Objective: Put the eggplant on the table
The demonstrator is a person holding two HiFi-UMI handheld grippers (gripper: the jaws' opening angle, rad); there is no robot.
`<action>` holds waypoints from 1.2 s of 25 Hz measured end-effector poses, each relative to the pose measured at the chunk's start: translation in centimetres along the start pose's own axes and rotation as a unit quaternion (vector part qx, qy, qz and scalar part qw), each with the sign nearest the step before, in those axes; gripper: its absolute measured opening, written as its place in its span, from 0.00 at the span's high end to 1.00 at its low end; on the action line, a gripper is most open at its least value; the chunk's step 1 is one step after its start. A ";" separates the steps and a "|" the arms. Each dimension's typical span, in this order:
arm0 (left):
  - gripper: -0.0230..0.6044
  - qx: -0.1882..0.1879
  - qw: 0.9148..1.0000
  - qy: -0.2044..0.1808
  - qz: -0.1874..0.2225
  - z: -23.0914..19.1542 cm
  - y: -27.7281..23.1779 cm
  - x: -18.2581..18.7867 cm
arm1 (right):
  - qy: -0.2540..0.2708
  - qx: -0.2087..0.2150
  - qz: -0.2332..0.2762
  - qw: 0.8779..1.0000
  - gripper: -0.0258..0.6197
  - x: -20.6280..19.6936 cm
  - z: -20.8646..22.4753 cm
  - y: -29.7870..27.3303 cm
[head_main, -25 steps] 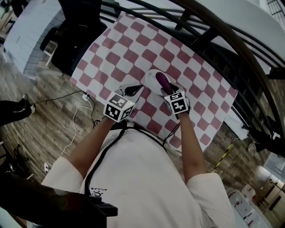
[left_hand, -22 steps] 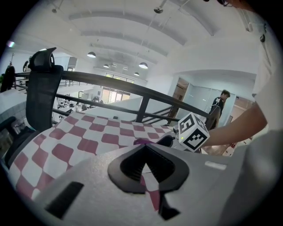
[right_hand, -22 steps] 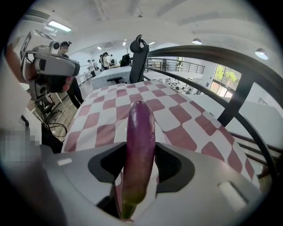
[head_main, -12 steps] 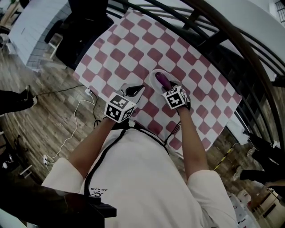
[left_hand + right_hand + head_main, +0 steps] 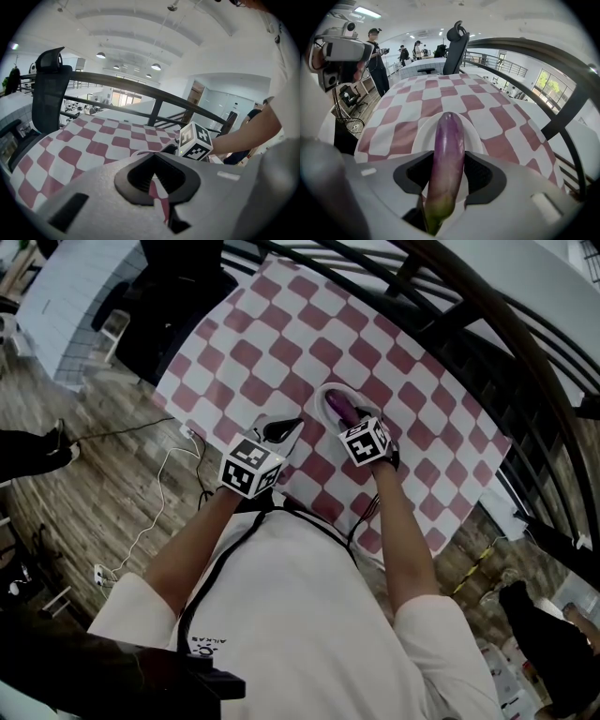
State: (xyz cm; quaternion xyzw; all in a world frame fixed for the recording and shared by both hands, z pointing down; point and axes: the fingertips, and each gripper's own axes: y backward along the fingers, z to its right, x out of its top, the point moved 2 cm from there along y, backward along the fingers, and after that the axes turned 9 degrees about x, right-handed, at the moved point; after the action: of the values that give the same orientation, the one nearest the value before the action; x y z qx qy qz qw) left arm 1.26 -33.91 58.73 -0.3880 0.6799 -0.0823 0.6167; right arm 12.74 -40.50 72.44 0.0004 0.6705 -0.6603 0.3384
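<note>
Over the white plate [image 5: 423, 133] near the close edge of the surface [image 5: 281, 334], the right gripper [image 5: 346, 422] pinches the eggplant [image 5: 449, 154]: its two jaws press on the eggplant's sides near the greenish stem end, and the purple body runs out past them above the middle of the plate. Whether the far tip touches the plate cannot be told. The gripper points steeply down, and its marker cube [image 5: 367, 442] sits above the wrist in the head view. A red-and-white checked cloth [image 5: 487, 108] covers the surface and the plate rests on it. The left gripper [image 5: 152, 180] hangs just beside the right one, to its left, near the edge of the cloth; its jaws are pressed together with nothing between them, only the checks showing past them. A black office chair [image 5: 456, 35] stands at the far end of the surface, and a dark railing [image 5: 154, 101] curves along one side.
</note>
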 end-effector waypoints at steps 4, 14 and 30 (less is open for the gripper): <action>0.96 0.003 1.000 0.002 -0.001 -0.2 0.3 0.0 | 0.010 -0.002 -0.009 1.000 0.64 -0.1 -0.1 -0.2; 0.96 0.006 1.000 0.002 0.000 -0.3 0.8 0.0 | 0.027 -0.001 -0.019 0.999 0.64 -0.1 0.0 -0.5; 0.96 0.005 1.000 -0.007 0.003 -0.5 1.4 0.2 | 0.016 0.001 -0.010 1.000 0.58 0.1 -0.3 0.1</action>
State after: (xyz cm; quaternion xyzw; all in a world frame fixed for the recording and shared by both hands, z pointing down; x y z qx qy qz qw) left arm 0.26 -33.23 57.88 -0.3837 0.6762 -0.0812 0.6237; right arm 12.57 -40.30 72.23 0.0047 0.6754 -0.6640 0.3208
